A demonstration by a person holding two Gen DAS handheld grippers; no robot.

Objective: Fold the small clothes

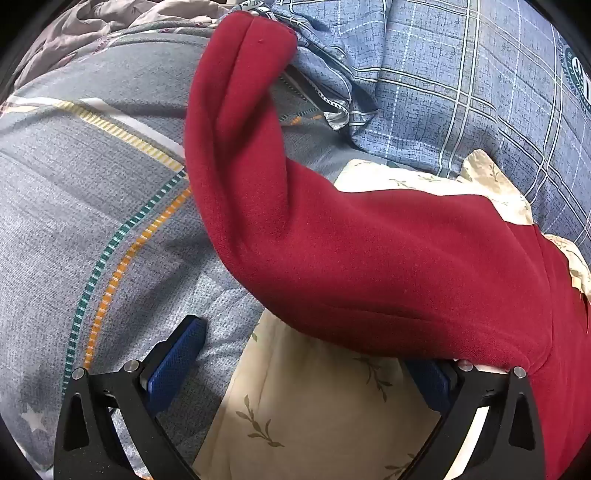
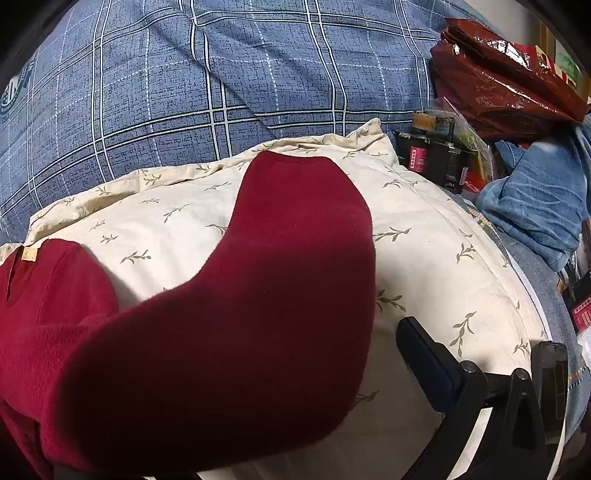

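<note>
A dark red fleece garment [image 1: 369,258] lies on a cream leaf-print pillow [image 1: 314,402]; one sleeve stretches up and left onto the grey bedsheet [image 1: 74,206]. My left gripper [image 1: 306,354] is open, its left pad [image 1: 177,362] bare over the sheet, its right pad partly under the red cloth. In the right wrist view the other red sleeve [image 2: 240,325] drapes over my left finger and hides it. My right gripper [image 2: 229,417] appears open; its right finger [image 2: 428,362] is bare over the pillow [image 2: 443,266]. The collar with a small tag [image 2: 29,254] lies at the left.
A blue plaid duvet [image 2: 221,74] is bunched behind the pillow. At the right are a dark red plastic bag [image 2: 502,85], small boxes [image 2: 436,155] and a blue towel [image 2: 539,195]. A grey-pink blanket [image 1: 92,22] lies at the far left.
</note>
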